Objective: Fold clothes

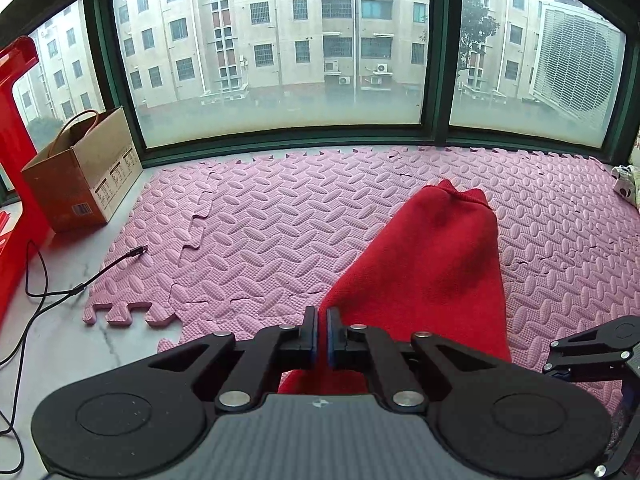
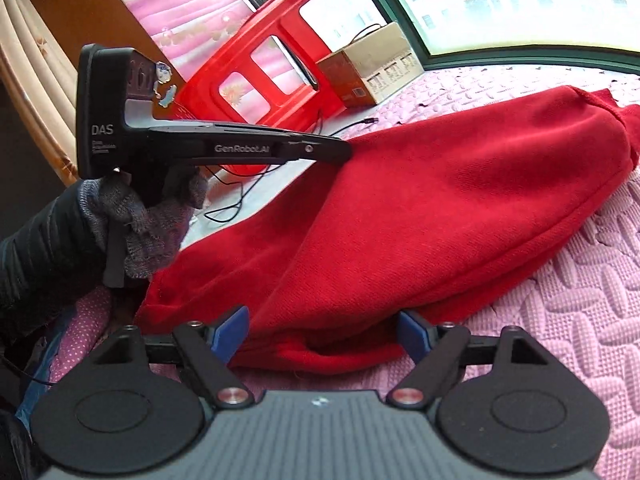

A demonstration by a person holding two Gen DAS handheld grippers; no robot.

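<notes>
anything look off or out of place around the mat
The pink foam mat is coming apart: a tile seam near its left edge gapes and lifts. A loose black cable trails across the marble onto the mat. The red garment just lies bunched, mid-fold.

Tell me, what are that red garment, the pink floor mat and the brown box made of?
The red garment looks like soft knit fleece or cotton: matte, fuzzy, with fine ribbing and a stitched hem. The pink floor mat seems foam: embossed pattern, jigsaw edges that interlock. The brown box appears to be cardboard: flat matte panels, open flaps, printed label.
</notes>
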